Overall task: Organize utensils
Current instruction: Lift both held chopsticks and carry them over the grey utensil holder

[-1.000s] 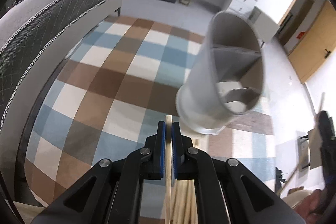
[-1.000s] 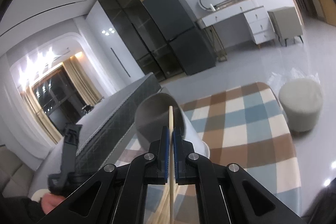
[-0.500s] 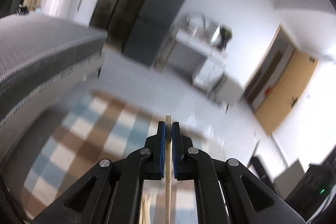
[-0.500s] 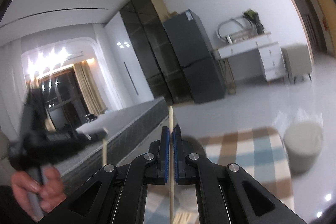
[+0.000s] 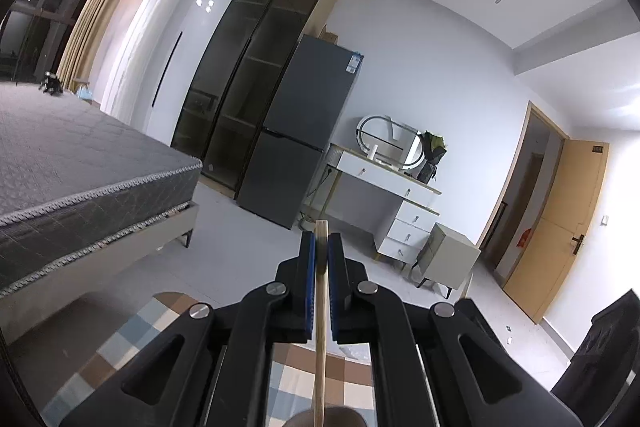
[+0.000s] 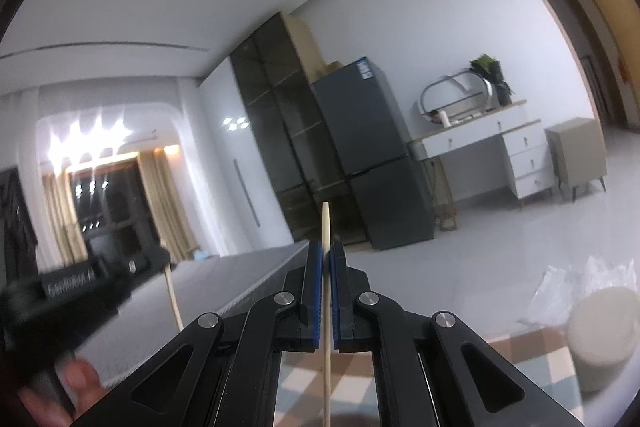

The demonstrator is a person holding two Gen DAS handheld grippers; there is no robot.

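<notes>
Left wrist view: the left gripper [image 5: 321, 255] is clamped on a thin wooden chopstick [image 5: 320, 327], which runs up the lower centre of the frame between the blue pads [image 5: 307, 283], its blunt end showing just above the fingertips. Behind it, across the middle of the frame, stand a dark fridge [image 5: 304, 131] and a white dresser [image 5: 392, 203]; a bed [image 5: 80, 163] fills the left side, and a strip of checked rug [image 5: 132, 339] shows at the bottom.

Right wrist view: the right gripper [image 6: 329, 259] is likewise closed on a second chopstick [image 6: 326, 307], whose tapered tip rises well clear of the fingertips at centre frame. At lower left the left gripper appears blurred, carried in the person's hand [image 6: 52, 391], with its chopstick hanging below it. A pale round stool [image 6: 600, 331] sits at lower right.

Both tools point roughly level at the room, and no holder or container for the utensils is in view in either picture. The step in hand is judged to be carrying the two sticks toward wherever they belong. To do it well: keep both grips firm, since each stick is held at one narrow point and could pivot; tilt the tools down until the container is in sight; then line each stick up over its compartment before letting go.
</notes>
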